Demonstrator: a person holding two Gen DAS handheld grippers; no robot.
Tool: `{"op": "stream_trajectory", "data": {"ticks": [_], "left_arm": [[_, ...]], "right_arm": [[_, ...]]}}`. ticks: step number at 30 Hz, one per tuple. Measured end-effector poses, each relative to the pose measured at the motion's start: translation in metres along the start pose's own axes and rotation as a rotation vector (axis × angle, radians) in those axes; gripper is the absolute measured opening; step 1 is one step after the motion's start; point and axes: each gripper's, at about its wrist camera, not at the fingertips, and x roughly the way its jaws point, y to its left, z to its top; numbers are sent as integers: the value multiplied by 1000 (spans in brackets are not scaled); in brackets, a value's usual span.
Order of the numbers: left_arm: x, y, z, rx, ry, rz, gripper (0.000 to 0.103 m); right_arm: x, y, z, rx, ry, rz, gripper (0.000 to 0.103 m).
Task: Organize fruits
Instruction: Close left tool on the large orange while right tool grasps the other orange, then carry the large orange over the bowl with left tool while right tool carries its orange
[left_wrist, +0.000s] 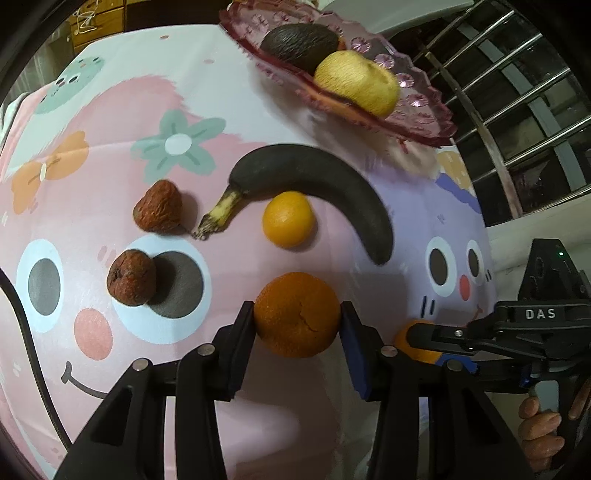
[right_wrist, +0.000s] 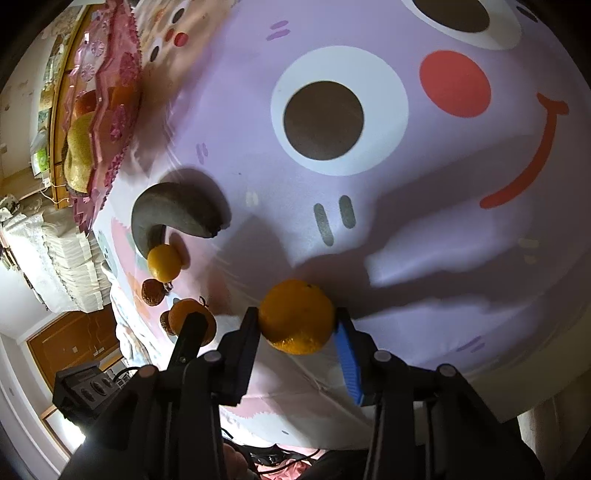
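My left gripper (left_wrist: 297, 317) is shut on a large orange (left_wrist: 297, 314), held above the cloth. My right gripper (right_wrist: 297, 319) is shut on another orange (right_wrist: 297, 315); it also shows in the left wrist view (left_wrist: 410, 334) at the lower right. A pink glass plate (left_wrist: 424, 114) at the back holds a dark avocado (left_wrist: 299, 42) and a yellow fruit (left_wrist: 356, 81). On the cloth lie a blackened banana (left_wrist: 317, 177), a small orange (left_wrist: 288, 218) and two shrivelled brown fruits (left_wrist: 159, 212), (left_wrist: 131, 277).
The table wears a pink and purple cartoon cloth (left_wrist: 110, 147). A metal railing (left_wrist: 517, 92) stands beyond the table's right edge. In the right wrist view the plate (right_wrist: 110, 74) is at the upper left, with the banana (right_wrist: 177, 210) below it.
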Motion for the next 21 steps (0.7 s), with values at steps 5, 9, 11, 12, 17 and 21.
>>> {"op": "stream_trajectory", "data": {"ticks": [5, 9, 11, 12, 17, 21], "left_arm": [[-14, -12, 8, 23, -32, -22, 43], [-27, -25, 17, 37, -72, -45, 43], [-34, -32, 22, 45, -90, -58, 43], [-36, -35, 24, 48, -100, -62, 43], [-49, -54, 43, 70, -153, -87, 43], [-54, -69, 58, 89, -188, -97, 43]], "right_arm": [[-13, 9, 4, -64, -57, 6, 40], [-32, 18, 7, -135, -147, 17, 40], [-43, 23, 10, -171, -201, 25, 40], [-48, 25, 11, -188, -224, 31, 40], [-74, 36, 16, -275, -339, 59, 40], [-90, 49, 18, -345, -421, 74, 40]]}}
